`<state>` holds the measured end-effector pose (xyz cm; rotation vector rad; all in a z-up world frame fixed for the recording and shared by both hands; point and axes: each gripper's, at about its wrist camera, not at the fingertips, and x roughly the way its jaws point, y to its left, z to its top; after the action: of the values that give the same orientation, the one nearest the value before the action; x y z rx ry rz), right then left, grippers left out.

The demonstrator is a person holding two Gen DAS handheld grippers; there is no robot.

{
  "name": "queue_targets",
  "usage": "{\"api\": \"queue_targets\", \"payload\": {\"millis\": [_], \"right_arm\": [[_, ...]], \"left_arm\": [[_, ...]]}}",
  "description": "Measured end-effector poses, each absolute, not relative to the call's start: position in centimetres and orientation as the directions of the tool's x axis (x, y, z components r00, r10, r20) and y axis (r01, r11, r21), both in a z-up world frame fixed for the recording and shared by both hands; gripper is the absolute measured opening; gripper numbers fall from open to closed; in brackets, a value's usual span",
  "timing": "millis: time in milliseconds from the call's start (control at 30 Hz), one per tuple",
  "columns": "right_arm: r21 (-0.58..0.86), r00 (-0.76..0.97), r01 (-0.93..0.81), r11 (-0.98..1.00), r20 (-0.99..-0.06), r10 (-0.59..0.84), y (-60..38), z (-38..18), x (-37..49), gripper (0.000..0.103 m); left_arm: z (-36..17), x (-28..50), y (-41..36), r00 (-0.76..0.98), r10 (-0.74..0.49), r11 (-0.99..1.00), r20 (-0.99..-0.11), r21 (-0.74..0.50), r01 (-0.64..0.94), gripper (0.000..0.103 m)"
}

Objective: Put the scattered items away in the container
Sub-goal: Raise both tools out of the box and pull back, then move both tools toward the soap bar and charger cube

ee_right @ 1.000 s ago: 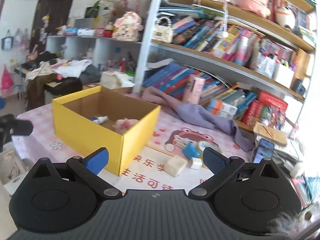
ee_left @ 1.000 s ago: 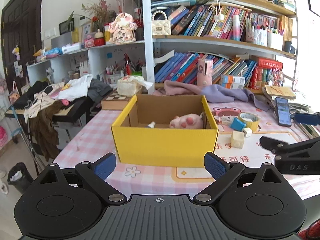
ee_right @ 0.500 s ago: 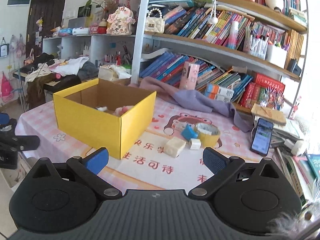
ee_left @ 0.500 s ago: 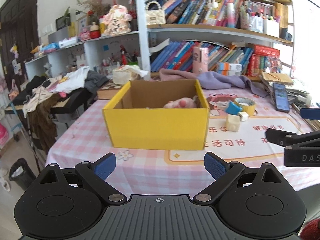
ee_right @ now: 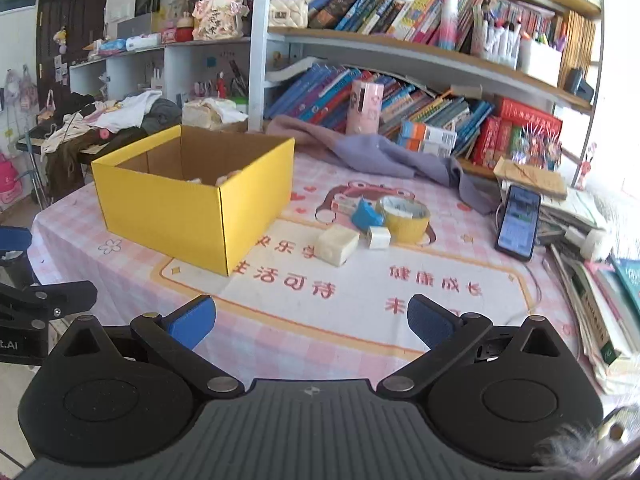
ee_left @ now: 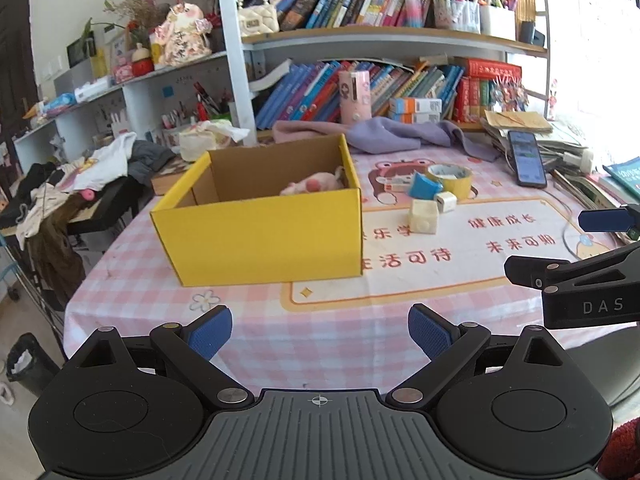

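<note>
**Both hand-held grippers pulled back from the box**

Since a second ago both hand-held grippers have drawn away from the yellow box (ee_left: 262,236), which now sits farther off on the pink checked worktop (ee_left: 160,280). Inside it, against the right wall, lies a pink plush toy (ee_left: 316,182). Right of the box, apart from it, the loose items cluster on the printed mat: a cream cube (ee_right: 337,245), a small white block (ee_right: 378,237) just beside it, a blue piece (ee_right: 366,216) touching a roll of yellow tape (ee_right: 404,218). Farther right a phone (ee_right: 518,222) leans on a stack of books. The left hand-held gripper (ee_left: 319,330) hangs over the near worktop edge, fingers spread wide and holding nothing; the right hand-held gripper (ee_right: 310,322) is likewise spread and empty.
</note>
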<state>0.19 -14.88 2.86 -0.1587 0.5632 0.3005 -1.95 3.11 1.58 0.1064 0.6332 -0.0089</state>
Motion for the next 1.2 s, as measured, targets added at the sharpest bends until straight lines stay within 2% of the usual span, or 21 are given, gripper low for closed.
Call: {"api": "queue_targets", "payload": {"millis": [267, 600, 1200], "right_arm": [[-0.054, 0.756, -0.341, 0.939, -0.609, 0.239, -15.5, 2.1, 0.4, 0.103], [-0.042, 0.732, -0.330, 0.943, -0.642, 0.228, -16.9, 1.7, 1.2, 0.103], [-0.050, 0.715, -0.195, 0.980, -0.691, 0.107, -22.3, 0.7, 3.9, 0.103]], "left_arm": [[0.8, -1.3, 2.7, 0.763, 0.007, 0.997, -0.646, 0.067, 0.048, 0.097], [0.1, 0.0, 2.0, 0.726, -0.009, 0.999, -0.688, 0.031, 0.042, 0.097], [-1.6, 4.5, -4.5, 0.654, -0.177, 0.965, -0.735, 0.001, 0.261, 0.097]]}}
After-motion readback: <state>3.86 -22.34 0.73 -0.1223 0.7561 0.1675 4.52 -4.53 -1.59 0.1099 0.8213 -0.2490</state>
